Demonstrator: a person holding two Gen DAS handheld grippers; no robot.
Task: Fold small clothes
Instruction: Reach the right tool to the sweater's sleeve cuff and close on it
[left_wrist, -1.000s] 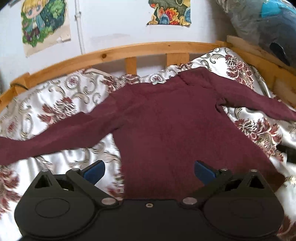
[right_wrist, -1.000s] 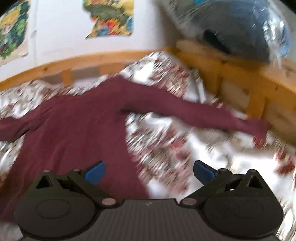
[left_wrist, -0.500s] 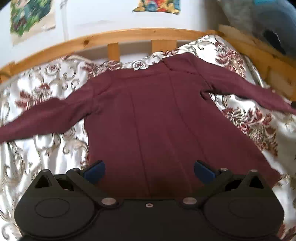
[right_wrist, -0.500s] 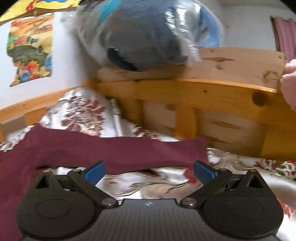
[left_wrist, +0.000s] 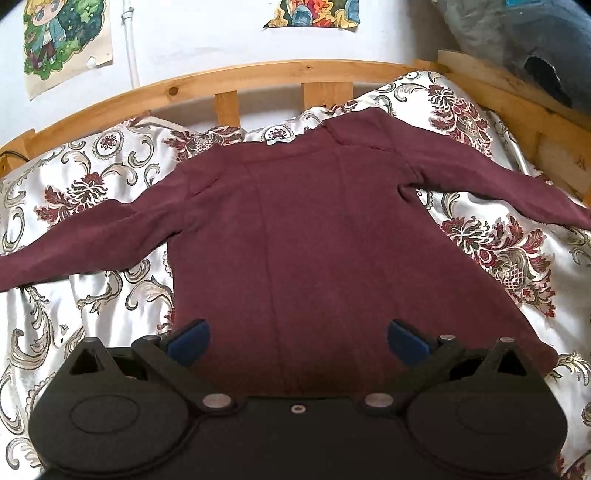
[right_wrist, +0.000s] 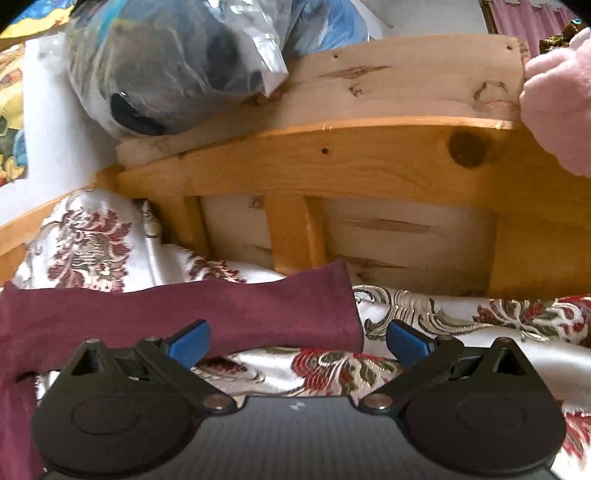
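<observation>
Garment: maroon long-sleeved top (left_wrist: 314, 240), lying flat on the floral satin bedspread (left_wrist: 85, 184), both sleeves stretched out to the sides, neckline toward the wooden bed rail (left_wrist: 258, 77).
Left gripper (left_wrist: 297, 338): jaws spread wide, holding nothing — hovers over the hem end of the top, the body panel filling the gap between the blue pads.
Right gripper (right_wrist: 298, 341): jaws also spread, empty; points at the right sleeve cuff (right_wrist: 332, 306), which lies just ahead of the fingertips, near the wooden side board (right_wrist: 332, 162).
Contact: none visible on either side; whether the pads touch cloth I cannot tell.
Step, as judged: sleeve fold not yet begun; the right side looks set to pick up the cuff and carry it inward over the body.
Risk 1: the pads close on bedspread together with the cuff — the satin is rumpled right under the sleeve end, so a low bite would gather both layers and drag the cover.
Risk 2: a shallow pinch on the cuff edge may slip out mid-carry; the sleeve would drop short and crooked.
Risk 3: slick satin beneath — pulling the sleeve could slide the whole top unless the left side steadies the hem.
Risk 4: the side board is close behind the cuff; overreach would knock the fingers against wood.
Also present: plastic-wrapped plush toy (right_wrist: 173, 66) on the board, posters on the wall (left_wrist: 66, 40).
</observation>
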